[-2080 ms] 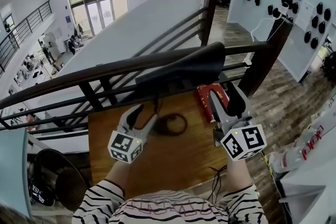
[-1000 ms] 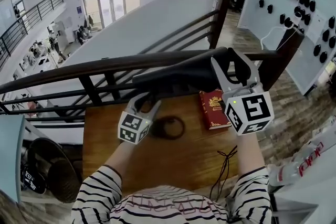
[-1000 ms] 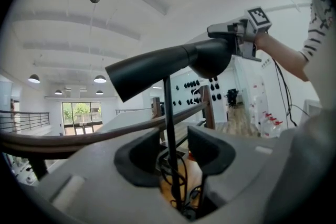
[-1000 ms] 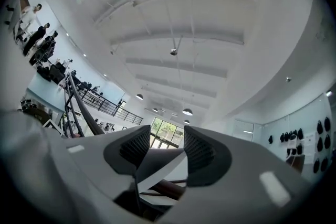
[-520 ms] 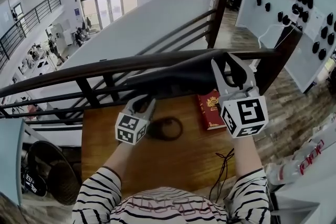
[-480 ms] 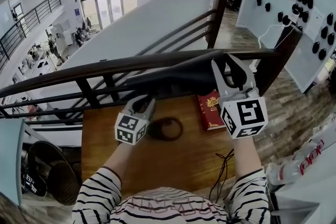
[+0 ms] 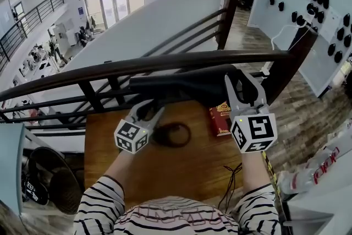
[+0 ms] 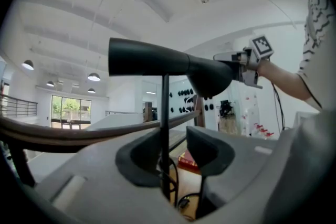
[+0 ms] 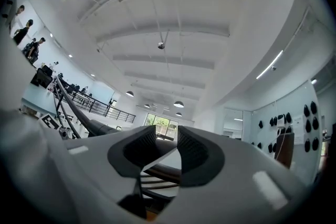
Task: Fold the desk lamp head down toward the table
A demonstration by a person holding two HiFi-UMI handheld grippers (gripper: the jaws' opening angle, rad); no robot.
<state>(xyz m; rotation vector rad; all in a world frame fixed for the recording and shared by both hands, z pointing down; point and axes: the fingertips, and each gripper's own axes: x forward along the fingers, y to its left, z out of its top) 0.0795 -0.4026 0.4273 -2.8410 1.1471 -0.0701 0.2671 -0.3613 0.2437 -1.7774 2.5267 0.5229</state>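
Note:
The black desk lamp stands on the wooden table (image 7: 181, 173), its ring base (image 7: 173, 135) near the middle. Its long lamp head (image 7: 187, 85) lies about level, just under the railing. My right gripper (image 7: 242, 89) is shut on the head's wide right end, and from the left gripper view it shows at that end (image 8: 244, 60). The thin stem (image 8: 165, 113) runs up between the pads of my left gripper (image 8: 176, 152). Those jaws are opening: the stem lies against the left pad, and a gap shows on the right side. In the head view the left gripper (image 7: 151, 111) sits at the stem.
A red book (image 7: 220, 118) lies on the table's right side, under the right gripper. A dark railing (image 7: 137, 66) runs along the far edge, with a drop behind it. A thin black cable (image 7: 231, 179) trails over the near right edge.
The right gripper has come down with the lamp head's right end, so the head now sits lower, under the railing. The left gripper has stayed at the stem.

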